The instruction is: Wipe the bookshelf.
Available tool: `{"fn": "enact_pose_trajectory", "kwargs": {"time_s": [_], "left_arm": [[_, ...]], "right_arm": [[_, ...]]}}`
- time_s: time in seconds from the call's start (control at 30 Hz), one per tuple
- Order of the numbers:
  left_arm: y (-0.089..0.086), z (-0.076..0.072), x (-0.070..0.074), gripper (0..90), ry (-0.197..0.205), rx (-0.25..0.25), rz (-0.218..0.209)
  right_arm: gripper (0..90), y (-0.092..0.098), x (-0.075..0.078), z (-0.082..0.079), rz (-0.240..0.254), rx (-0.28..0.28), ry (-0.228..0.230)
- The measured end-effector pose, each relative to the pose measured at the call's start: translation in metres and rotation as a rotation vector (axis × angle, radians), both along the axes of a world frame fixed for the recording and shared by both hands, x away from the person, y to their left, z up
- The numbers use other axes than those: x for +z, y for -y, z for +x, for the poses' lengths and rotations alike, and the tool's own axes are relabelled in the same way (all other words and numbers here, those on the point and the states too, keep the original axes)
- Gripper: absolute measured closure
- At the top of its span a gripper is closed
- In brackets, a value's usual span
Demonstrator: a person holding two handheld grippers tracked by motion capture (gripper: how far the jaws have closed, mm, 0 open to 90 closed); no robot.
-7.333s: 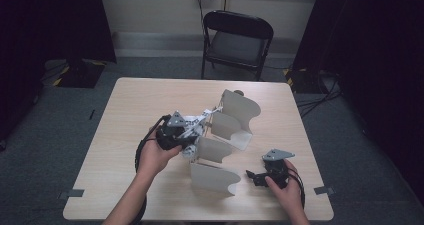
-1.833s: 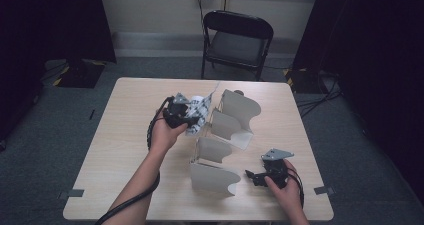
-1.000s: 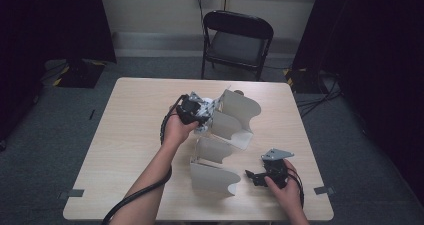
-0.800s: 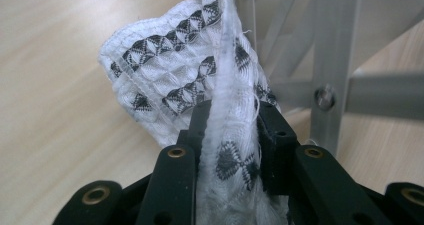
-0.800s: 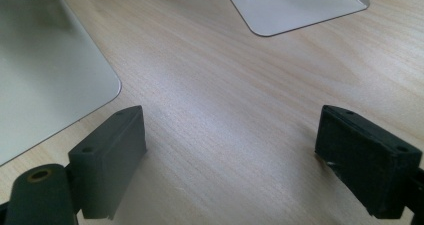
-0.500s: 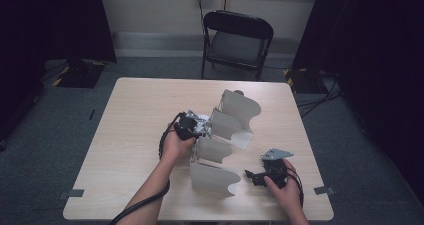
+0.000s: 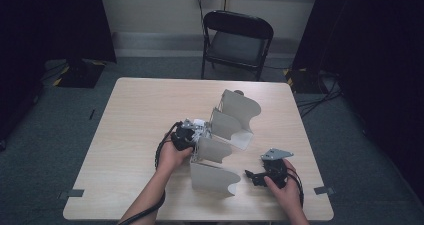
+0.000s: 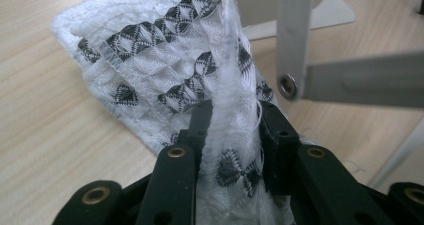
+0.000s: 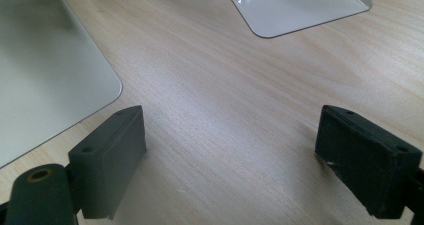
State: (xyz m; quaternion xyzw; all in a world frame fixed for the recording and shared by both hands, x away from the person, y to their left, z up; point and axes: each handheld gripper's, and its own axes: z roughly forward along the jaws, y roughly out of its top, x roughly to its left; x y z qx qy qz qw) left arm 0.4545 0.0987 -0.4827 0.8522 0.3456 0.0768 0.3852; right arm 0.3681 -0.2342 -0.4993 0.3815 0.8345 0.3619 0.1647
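Left gripper (image 8: 232,130) clenched on the white patterned cloth (image 8: 165,60), now down from above the rack (image 7: 222,135) to its side, the cloth reaching the tabletop ahead of the jaws. Right gripper (image 9: 240,160) rests released, well apart. Which slot the cloth goes to is hard to tell.

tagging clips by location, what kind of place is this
Probably a lab or studio set up for recording, not a home: a bare wooden table on grey carpet, dark curtains at both sides, one folding chair, cables on the floor.
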Motion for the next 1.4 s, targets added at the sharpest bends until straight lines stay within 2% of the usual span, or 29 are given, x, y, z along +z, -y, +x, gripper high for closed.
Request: {"fn": "enact_pose_trajectory", "kwargs": {"time_s": [0.2,0.3,0.4,0.6,0.63,0.73,0.83,0.87,1.03,1.17,1.37,1.4], "left_arm": [[-0.01,-0.01,0.004,70.6,0.011,0.008,0.007],[-0.019,-0.013,0.01,70.2,0.021,0.022,0.018],[-0.028,-0.015,0.015,70.2,0.033,0.049,0.003],[-0.046,-0.017,0.02,69.8,0.033,0.074,0.008],[-0.047,-0.018,0.021,69.9,0.029,0.08,-0.003],[-0.045,-0.023,0.032,69.8,0.044,0.05,-0.04],[-0.042,-0.022,0.046,69.4,0.07,0.029,-0.03],[-0.04,-0.022,0.051,69.3,0.073,0.031,-0.046],[-0.032,-0.023,0.065,69.1,0.099,0.004,-0.054],[-0.024,-0.029,0.06,69.1,0.095,-0.019,-0.036],[-0.023,-0.035,0.039,69.2,0.064,-0.02,-0.028],[-0.024,-0.035,0.034,69.2,0.062,-0.015,-0.037]], "right_arm": [[12.2,0.0,0.0,0.0,0.001,-0.001,0.0],[12.2,0.0,0.0,0.0,0.0,0.0,0.0],[12.2,0.0,0.0,0.0,0.0,0.0,0.0],[12.3,0.0,0.0,0.0,0.0,0.0,0.0],[12.3,0.0,0.0,0.0,0.0,0.0,0.0],[12.2,0.0,0.0,0.0,0.0,-0.001,0.0],[12.2,0.0,0.0,0.0,0.0,0.0,-0.001],[12.2,0.0,0.0,0.0,0.0,-0.002,0.0],[12.2,0.0,0.0,0.0,0.0,-0.002,0.0],[12.2,0.0,0.0,0.0,0.0,-0.002,0.0],[12.2,0.0,0.0,0.0,0.0,-0.002,0.0],[12.2,0.0,0.0,0.0,0.0,-0.002,0.0]]}}
